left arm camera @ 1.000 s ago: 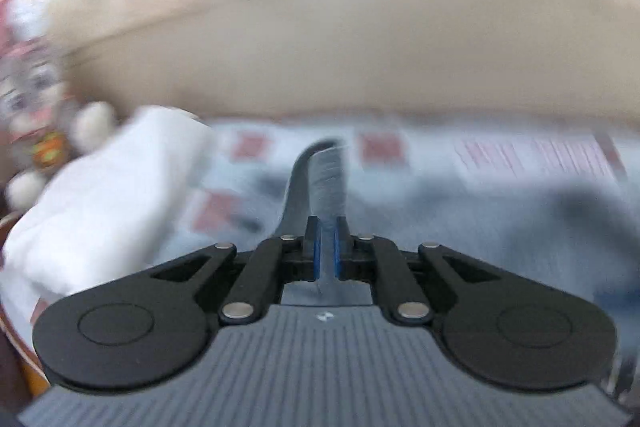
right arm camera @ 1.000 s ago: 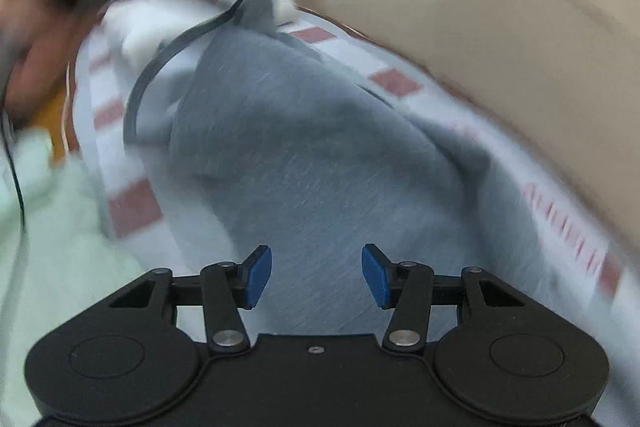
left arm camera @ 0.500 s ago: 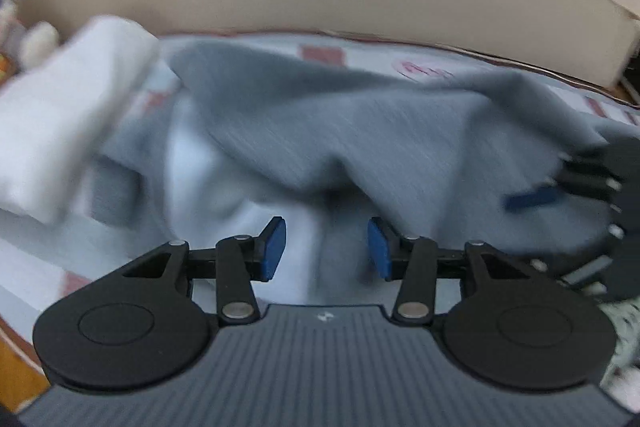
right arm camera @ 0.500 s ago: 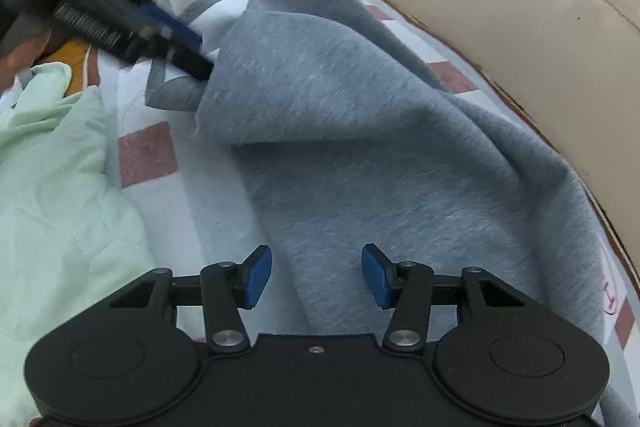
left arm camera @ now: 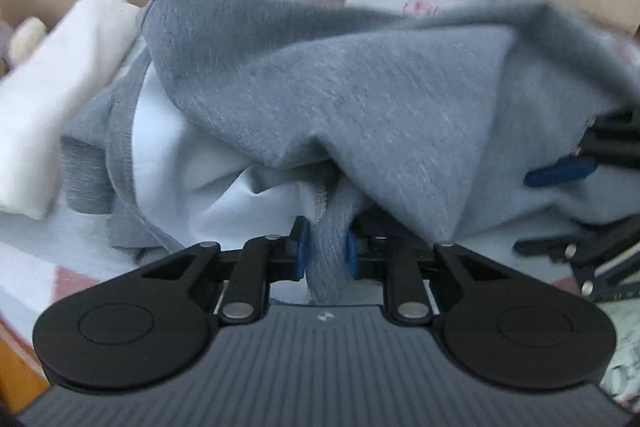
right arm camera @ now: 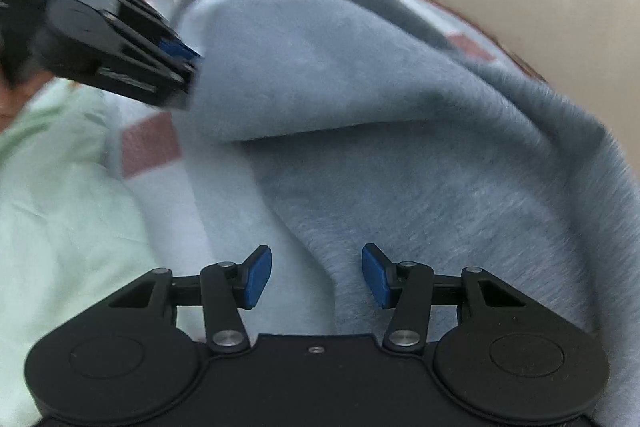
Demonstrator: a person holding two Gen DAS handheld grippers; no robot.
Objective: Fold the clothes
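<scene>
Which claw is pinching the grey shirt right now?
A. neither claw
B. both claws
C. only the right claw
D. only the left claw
D. In its own view the left claw has its blue pads closed on a fold of the grey shirt, while the right claw sits with its pads wide apart over the cloth, gripping nothing.

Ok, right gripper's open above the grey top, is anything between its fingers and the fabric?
Nothing visible. The right gripper is open with the grey top directly ahead, its edge running between the fingers. The left gripper, pinching a fold of the top, sits off to the side, not in the way.
</scene>
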